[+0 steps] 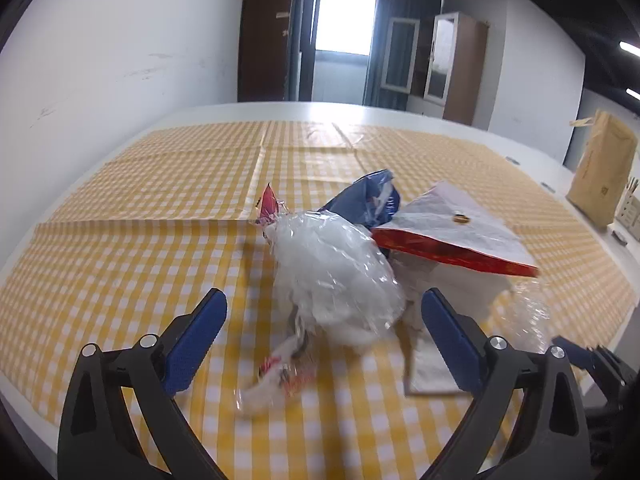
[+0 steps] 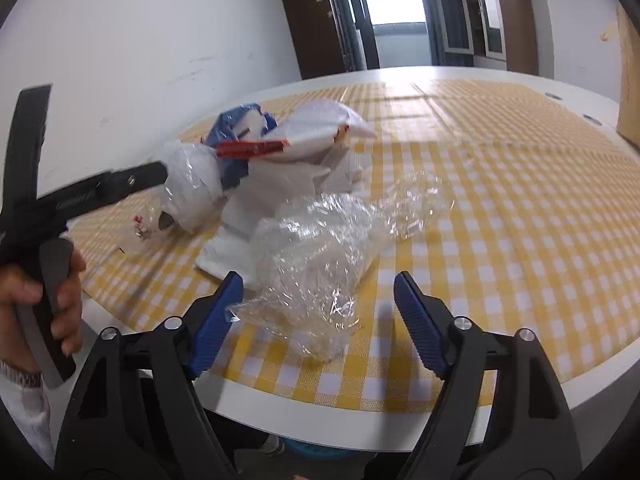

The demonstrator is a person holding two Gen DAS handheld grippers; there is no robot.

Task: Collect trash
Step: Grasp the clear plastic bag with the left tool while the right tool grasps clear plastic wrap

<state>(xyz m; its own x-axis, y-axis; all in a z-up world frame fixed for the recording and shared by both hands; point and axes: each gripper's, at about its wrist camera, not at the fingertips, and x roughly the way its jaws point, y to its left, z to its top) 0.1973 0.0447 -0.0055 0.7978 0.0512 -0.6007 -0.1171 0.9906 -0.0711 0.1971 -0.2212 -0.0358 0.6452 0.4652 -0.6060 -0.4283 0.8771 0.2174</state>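
A pile of trash lies on the yellow checked tablecloth (image 1: 120, 240). In the left wrist view a crumpled clear bag with white stuff inside (image 1: 332, 272) sits just ahead of my open left gripper (image 1: 324, 300). Behind the bag are a blue wrapper (image 1: 368, 196) and a white and red packet (image 1: 452, 232). A small red and white wrapper (image 1: 280, 376) lies between the fingers. In the right wrist view my right gripper (image 2: 318, 280) is open around a crumpled clear plastic film (image 2: 320, 248). The left gripper's body (image 2: 92, 192) shows at left, held by a hand.
A brown paper bag (image 1: 604, 172) stands at the table's far right edge. The white table rim (image 2: 400, 428) runs close under my right gripper. White napkins (image 2: 272, 196) lie within the pile. A white wall borders the table's left side.
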